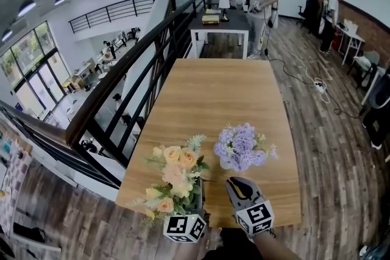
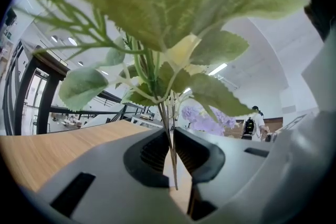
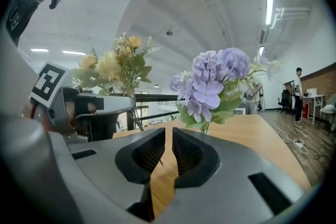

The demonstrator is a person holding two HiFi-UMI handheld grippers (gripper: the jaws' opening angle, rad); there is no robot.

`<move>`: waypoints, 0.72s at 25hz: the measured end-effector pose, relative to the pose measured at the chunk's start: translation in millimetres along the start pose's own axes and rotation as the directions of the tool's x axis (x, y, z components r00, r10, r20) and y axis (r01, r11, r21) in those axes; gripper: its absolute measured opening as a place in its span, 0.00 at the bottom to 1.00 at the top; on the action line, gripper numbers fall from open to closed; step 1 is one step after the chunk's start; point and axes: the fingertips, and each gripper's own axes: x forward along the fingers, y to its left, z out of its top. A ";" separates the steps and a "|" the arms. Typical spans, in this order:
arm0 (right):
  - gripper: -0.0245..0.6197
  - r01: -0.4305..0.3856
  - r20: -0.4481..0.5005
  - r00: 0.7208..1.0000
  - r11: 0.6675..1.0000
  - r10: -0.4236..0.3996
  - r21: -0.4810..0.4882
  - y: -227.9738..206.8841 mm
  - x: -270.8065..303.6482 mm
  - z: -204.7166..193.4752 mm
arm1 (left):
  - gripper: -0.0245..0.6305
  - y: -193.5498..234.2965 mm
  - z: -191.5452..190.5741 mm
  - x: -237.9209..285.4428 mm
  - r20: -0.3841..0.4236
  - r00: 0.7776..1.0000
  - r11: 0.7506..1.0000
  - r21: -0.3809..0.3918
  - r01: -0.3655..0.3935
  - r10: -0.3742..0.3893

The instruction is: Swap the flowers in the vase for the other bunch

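gripping the yellow bunch (image 1: 173, 176) by its thin green stems in the left gripper (image 2: 172, 139), clenched on them from both sides, with the cut ends poking out just under the jaws. holding that bunch upright over the table (image 1: 225, 94) at its 6 o'clock edge in the head view, with cream, peach and yellow blooms spreading toward 12 o'clock and big serrated leaves filling the top of the left gripper view. carrying the right gripper (image 3: 169, 136) clenched on nothing, with only a thin slit between the ribbed pads (image 3: 150, 153) and bare wood showing through it. aiming it toward 12 o'clock, close at 6 o'clock of the purple bunch (image 1: 241, 146) yet apart from the blooms. finding that purple bunch upright on the near half of the table, at 2 o'clock of the yellow one and just beside it, with a green stem dropping behind the gripper body in the right gripper view. under the blooms in the head view, a pale patch too small to name; cannot tell a vase there. at 6 o'clock of the yellow bunch, a marker cube (image 1: 184, 227); at 5 o'clock of the right gripper's tips, a second marker cube (image 1: 256, 216). along the table's 9 o'clock side, a dark railing (image 1: 140, 70). far off at 12 o'clock, a person (image 1: 259, 3) standing on the plank floor (image 1: 329, 149).
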 end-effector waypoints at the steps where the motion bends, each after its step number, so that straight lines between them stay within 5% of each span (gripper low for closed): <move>1: 0.13 -0.003 0.003 1.000 1.000 0.003 0.002 2.0 -1.8 1.3 | 0.09 -0.9 0.4 -1.8 0.001 1.000 1.000 0.004 0.002 -0.002; 18: 0.13 -0.033 0.023 0.999 0.999 0.034 -0.018 24.2 -18.6 0.1 | 0.10 -11.4 -0.4 -33.4 0.016 1.000 1.000 0.008 0.019 -0.019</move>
